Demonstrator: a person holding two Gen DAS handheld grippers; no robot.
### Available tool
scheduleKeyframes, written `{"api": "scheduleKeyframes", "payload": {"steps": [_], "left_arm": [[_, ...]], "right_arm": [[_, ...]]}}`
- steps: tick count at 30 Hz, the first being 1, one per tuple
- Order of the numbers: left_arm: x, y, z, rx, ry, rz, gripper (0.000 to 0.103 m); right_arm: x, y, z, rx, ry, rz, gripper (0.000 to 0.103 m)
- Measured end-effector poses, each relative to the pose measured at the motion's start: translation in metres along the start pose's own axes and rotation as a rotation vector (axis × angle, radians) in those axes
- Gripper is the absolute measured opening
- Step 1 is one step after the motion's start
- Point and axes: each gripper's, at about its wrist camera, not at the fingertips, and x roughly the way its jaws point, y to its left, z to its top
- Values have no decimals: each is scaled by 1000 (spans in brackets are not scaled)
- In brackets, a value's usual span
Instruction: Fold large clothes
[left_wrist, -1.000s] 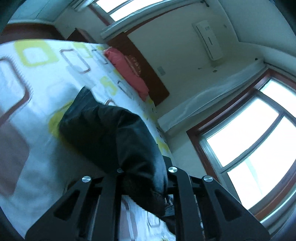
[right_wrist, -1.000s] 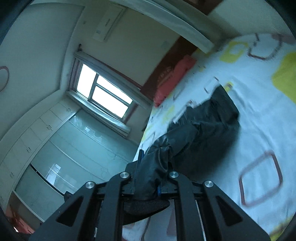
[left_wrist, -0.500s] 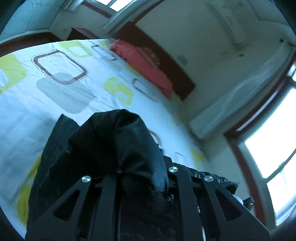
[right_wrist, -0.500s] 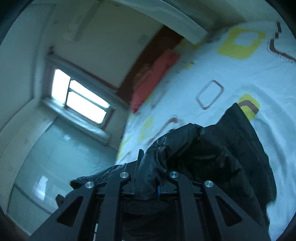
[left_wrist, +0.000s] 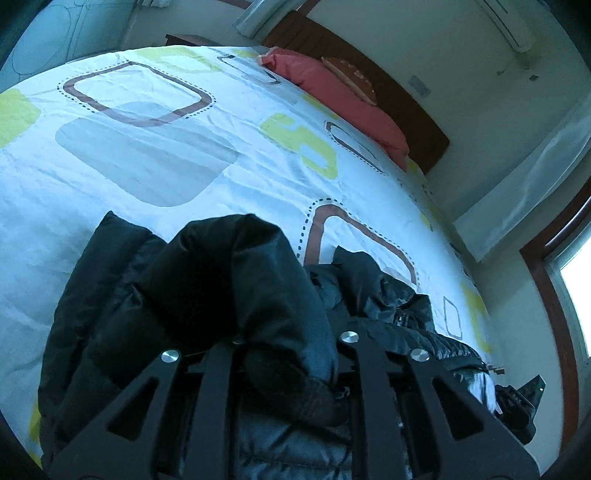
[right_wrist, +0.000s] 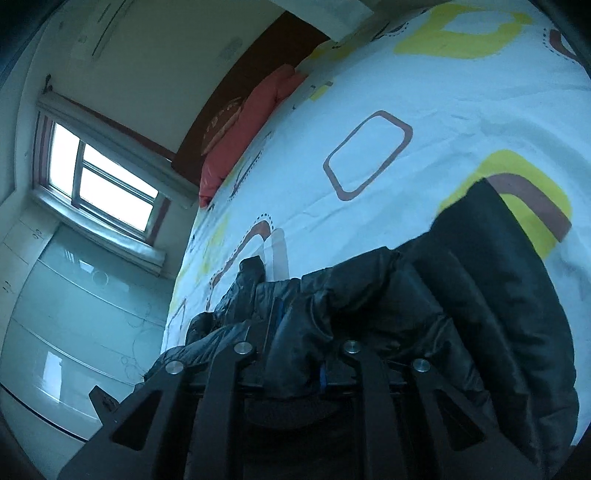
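A large black puffer jacket (left_wrist: 155, 314) lies bunched on a bed with a white patterned sheet (left_wrist: 147, 147). My left gripper (left_wrist: 291, 354) is shut on a thick fold of the jacket that bulges up between its fingers. In the right wrist view the same jacket (right_wrist: 480, 295) spreads to the right over the sheet (right_wrist: 369, 92). My right gripper (right_wrist: 295, 365) is shut on another padded fold. Both grippers hold the jacket low, close to the bed. The fingertips are hidden in the fabric.
A red pillow (left_wrist: 343, 99) lies at the dark wooden headboard (left_wrist: 406, 96); it also shows in the right wrist view (right_wrist: 251, 125). Windows (right_wrist: 99, 177) and pale wardrobe doors (right_wrist: 74, 314) stand beyond the bed's side. An air conditioner (left_wrist: 509, 26) hangs on the wall.
Both grippers have tilted and come down toward the bed with the jacket still held. The jacket now lies lower and more spread over the sheet.
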Motion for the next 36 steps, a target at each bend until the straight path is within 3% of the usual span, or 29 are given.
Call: {"api": "scheduleKeyframes", "payload": {"steps": [4, 6, 10, 11, 12, 14, 18, 22, 27, 32, 36], "left_arm": [[-16, -7, 5, 31, -8, -55, 32], [-26, -9, 8, 18, -18, -93, 56], [-46, -10, 16, -23, -47, -144, 68], [-49, -10, 18, -39, -48, -162, 72], [-52, -9, 20, -55, -50, -178, 75], [-62, -5, 23, -86, -97, -178, 83], [-76, 3, 31, -87, -161, -163, 86], [-66, -4, 20, 9, -122, -62, 86], [-32, -26, 10, 134, -35, 49, 77], [6, -44, 16, 190, -3, 119, 75], [31, -47, 23, 197, 14, 164, 76]], "right_arm": [[-9, 4, 1, -11, -7, 18, 21], [-11, 6, 1, -9, -9, 26, 25], [-18, 12, 1, -12, -18, 54, 33], [-20, 13, 1, -7, -22, 67, 44], [-24, 15, 2, 2, -45, 78, 63], [-34, 16, 3, 4, -95, 77, 75], [-42, 18, 5, -16, -118, 67, 75], [-25, 32, -6, -106, -69, -37, 73], [23, 72, -14, -294, 23, -201, 50], [77, 124, -19, -516, 53, -281, 49], [119, 137, -28, -647, 84, -379, 49]]}}
